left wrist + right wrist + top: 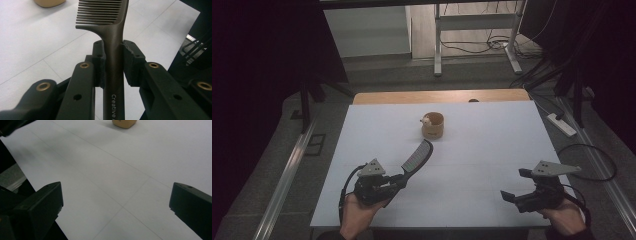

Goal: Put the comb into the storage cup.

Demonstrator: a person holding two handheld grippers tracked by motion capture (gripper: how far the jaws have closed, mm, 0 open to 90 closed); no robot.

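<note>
A dark comb point(417, 156) juts up and to the right from my left gripper point(399, 181) near the table's front left. In the left gripper view both pads press on the comb's handle point(113, 62), with the teeth beyond the jaws. A small wooden cup point(433, 125) with a pale animal figure on its rim stands at the table's middle back, well beyond the comb tip. My right gripper point(516, 185) hovers at the front right, jaws wide apart with nothing between them point(116, 202).
The white tabletop point(492, 150) stretches between the hands and the cup. A wooden strip point(442, 96) runs along the far edge. Beyond the table lie a metal frame, cables and a power strip point(562, 125) on the floor.
</note>
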